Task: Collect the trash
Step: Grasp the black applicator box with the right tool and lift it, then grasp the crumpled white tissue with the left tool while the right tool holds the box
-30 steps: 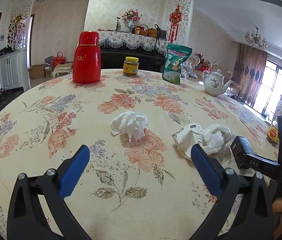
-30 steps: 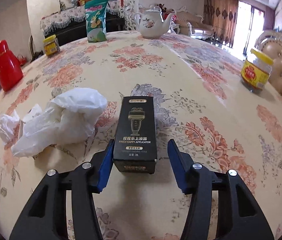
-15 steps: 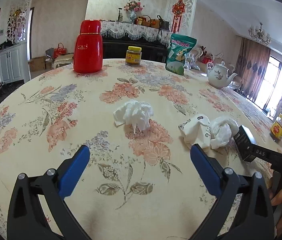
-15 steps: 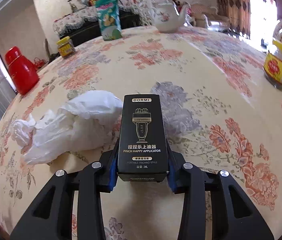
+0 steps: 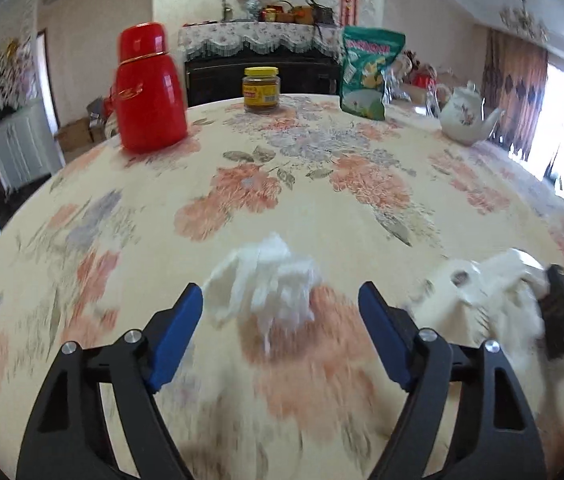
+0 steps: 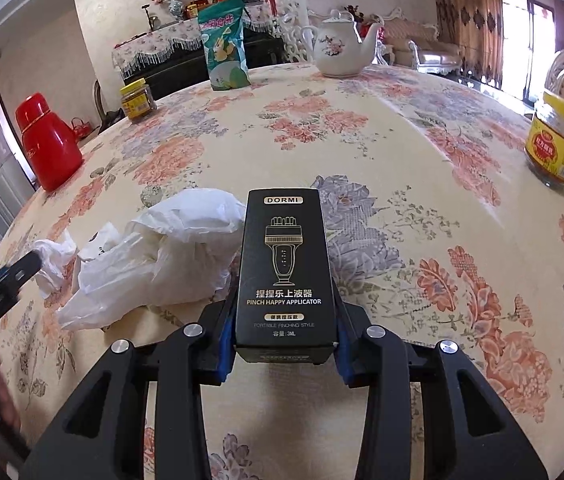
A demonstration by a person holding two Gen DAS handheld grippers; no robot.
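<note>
My right hand-held gripper (image 6: 284,354) clamped the black box (image 6: 285,272), blue pads tight on both sides! Its face read "DORMI" and "PINCH HAPPY APPLICATOR". My left hand-held gripper (image 5: 281,330) gaped wide, the crumpled tissue (image 5: 262,284) just ahead between the fingers, untouched. The white plastic bag (image 6: 162,256) lay beside the box, with bare floral tabletop (image 6: 402,160) beyond.

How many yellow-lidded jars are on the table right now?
2: one jar at the far edge between the red thermos and green snack bag, another jar near the right edge.
</note>
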